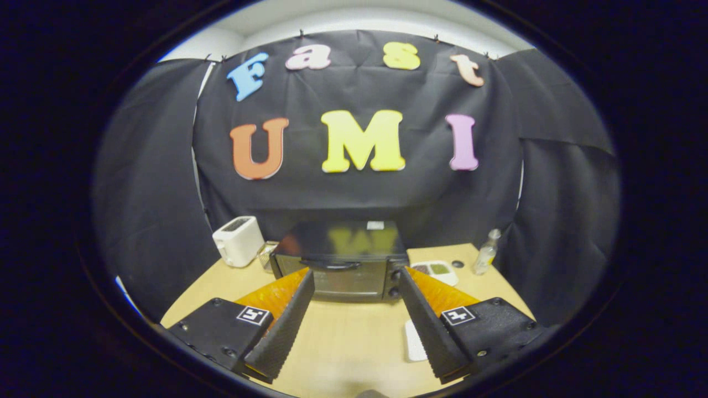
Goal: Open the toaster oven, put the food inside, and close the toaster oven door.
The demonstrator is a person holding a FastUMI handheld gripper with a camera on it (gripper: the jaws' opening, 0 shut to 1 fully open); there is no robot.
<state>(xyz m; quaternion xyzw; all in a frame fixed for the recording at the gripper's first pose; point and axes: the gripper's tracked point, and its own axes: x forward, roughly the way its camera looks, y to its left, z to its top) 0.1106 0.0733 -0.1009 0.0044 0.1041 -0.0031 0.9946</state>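
A black toaster oven (342,264) stands on the wooden table (354,337) at the back, straight ahead of my fingers. Its glass door is closed, with a dark handle (330,265) across the top and two knobs on the right side. My gripper (355,279) hovers above the table in front of the oven, open wide, with nothing between the fingers. A small white plate (437,271) holding brown and green food lies to the right of the oven, just beyond my right finger.
A white pop-up toaster (239,241) stands left of the oven, with a small clear container beside it. A clear bottle (487,253) stands at the table's back right, a small dark disc near it. A white flat object (414,341) lies beside my right finger.
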